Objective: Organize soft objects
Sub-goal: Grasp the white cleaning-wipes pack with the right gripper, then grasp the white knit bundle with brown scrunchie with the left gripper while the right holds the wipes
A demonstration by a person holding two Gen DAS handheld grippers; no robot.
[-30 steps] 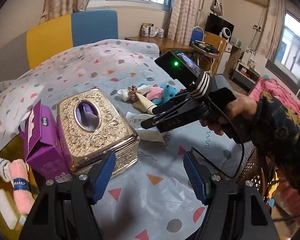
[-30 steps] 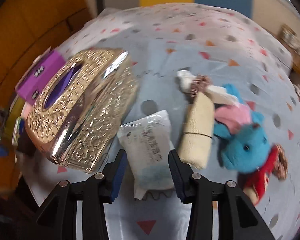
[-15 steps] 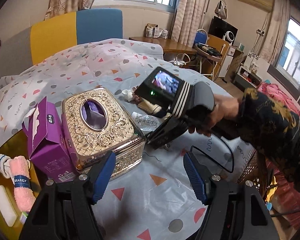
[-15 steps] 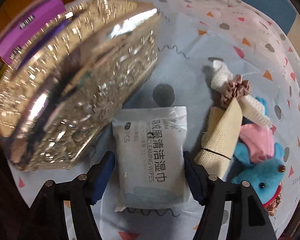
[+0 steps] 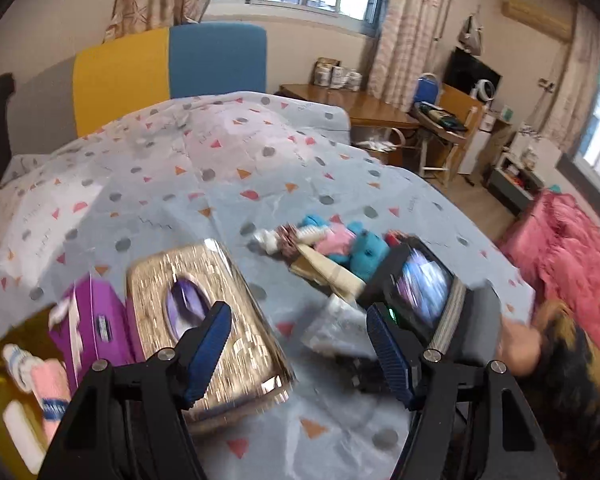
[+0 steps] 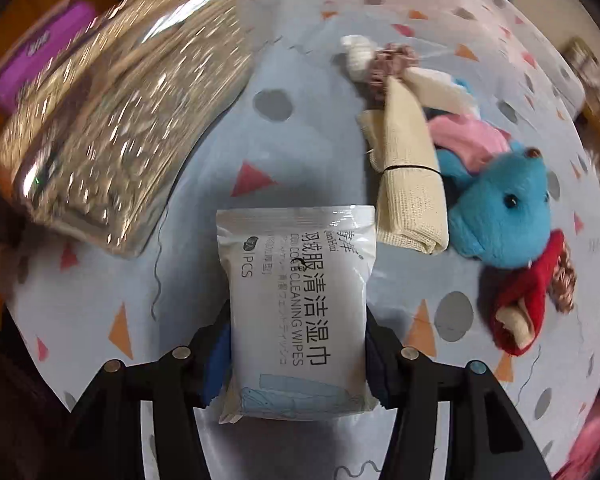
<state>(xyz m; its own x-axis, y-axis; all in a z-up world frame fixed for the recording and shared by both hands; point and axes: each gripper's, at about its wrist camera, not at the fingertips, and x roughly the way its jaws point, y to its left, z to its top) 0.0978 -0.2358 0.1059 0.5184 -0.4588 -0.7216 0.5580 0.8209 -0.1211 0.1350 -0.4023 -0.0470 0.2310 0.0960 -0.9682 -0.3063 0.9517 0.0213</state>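
Observation:
A white pack of cleaning wipes (image 6: 296, 288) lies on the spotted bedsheet (image 6: 100, 320), lengthwise between the fingers of my right gripper (image 6: 296, 344). Its jaws are closing and the pads touch both long sides of the pack. In the left wrist view the same pack (image 5: 332, 324) shows under the screen (image 5: 424, 292) on my right gripper's back. My left gripper (image 5: 296, 332) hangs open over the bed with nothing between its fingers. A blue teddy bear (image 6: 500, 208), a rolled beige cloth (image 6: 412, 184) and a pink cloth (image 6: 468, 136) lie just right of the pack.
An ornate gold tissue box (image 5: 204, 320) stands left of the pack, with a purple carton (image 5: 88, 328) beside it. A rolled pink towel (image 5: 52, 384) lies at the far left. A red soft item (image 6: 528, 304) and a brown scrunchie (image 6: 392, 60) lie by the teddy.
My right gripper tipped downward and dropped onto the wipes pack, widened around it, then closed against its sides. My left gripper rose and drew back, so the bed looks farther away.

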